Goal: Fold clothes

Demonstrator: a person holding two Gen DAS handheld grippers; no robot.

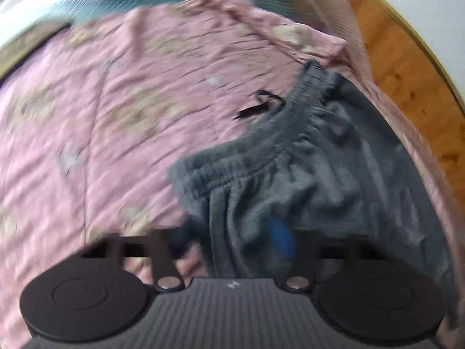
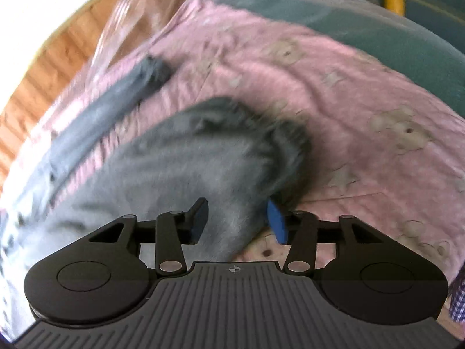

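Observation:
Grey sweatpants (image 1: pixel 290 157) with an elastic waistband and a black drawstring (image 1: pixel 258 106) lie on a pink bedsheet (image 1: pixel 116 93) printed with bears. My left gripper (image 1: pixel 232 241) is open at the pants below the waistband. Grey cloth rests against its blue right fingertip (image 1: pixel 280 238), and pink sheet shows beside the left one. In the right wrist view a leg of the grey sweatpants (image 2: pixel 203 157) curls up off the pink bedsheet (image 2: pixel 363 101). My right gripper (image 2: pixel 237 221) has its jaws partly closed, and the fabric fills the gap between them. Both views are blurred.
A wooden floor (image 1: pixel 407 67) runs along the bed's edge. A dark green cover (image 2: pixel 377 29) lies at the far side of the bed. A second grey strip of the garment (image 2: pixel 110 101) stretches toward the bed's edge. Checked fabric (image 2: pixel 457 299) shows at the right border.

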